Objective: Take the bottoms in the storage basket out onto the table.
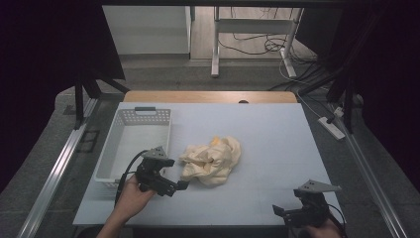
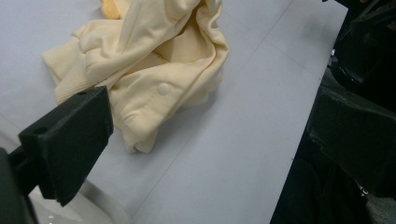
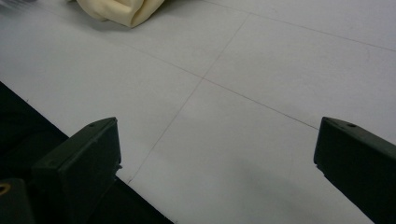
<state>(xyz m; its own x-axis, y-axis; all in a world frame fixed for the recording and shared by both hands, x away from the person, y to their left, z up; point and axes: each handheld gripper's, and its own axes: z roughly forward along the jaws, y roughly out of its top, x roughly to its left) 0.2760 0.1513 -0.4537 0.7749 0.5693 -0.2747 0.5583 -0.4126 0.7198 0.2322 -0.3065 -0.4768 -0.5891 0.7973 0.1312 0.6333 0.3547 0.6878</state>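
A crumpled pale yellow garment (image 1: 213, 158) lies in the middle of the white table (image 1: 277, 144). My left gripper (image 1: 176, 174), held in a hand, sits just left of it at the near edge, open, with its jaws wide apart. In the left gripper view the garment (image 2: 154, 60) and one of its buttons lie beyond the left gripper (image 2: 212, 112), with nothing between the jaws. My right gripper (image 1: 289, 201) rests at the table's near right corner, open over bare table. The right gripper (image 3: 217, 140) has the garment's edge (image 3: 121, 11) far ahead of it.
A white perforated basket (image 1: 111, 153) stands at the table's left side, right behind my left hand. A wooden strip (image 1: 208, 96) runs along the far edge. Metal rails flank the table, and cables and a power strip (image 1: 332, 126) lie on the floor to the right.
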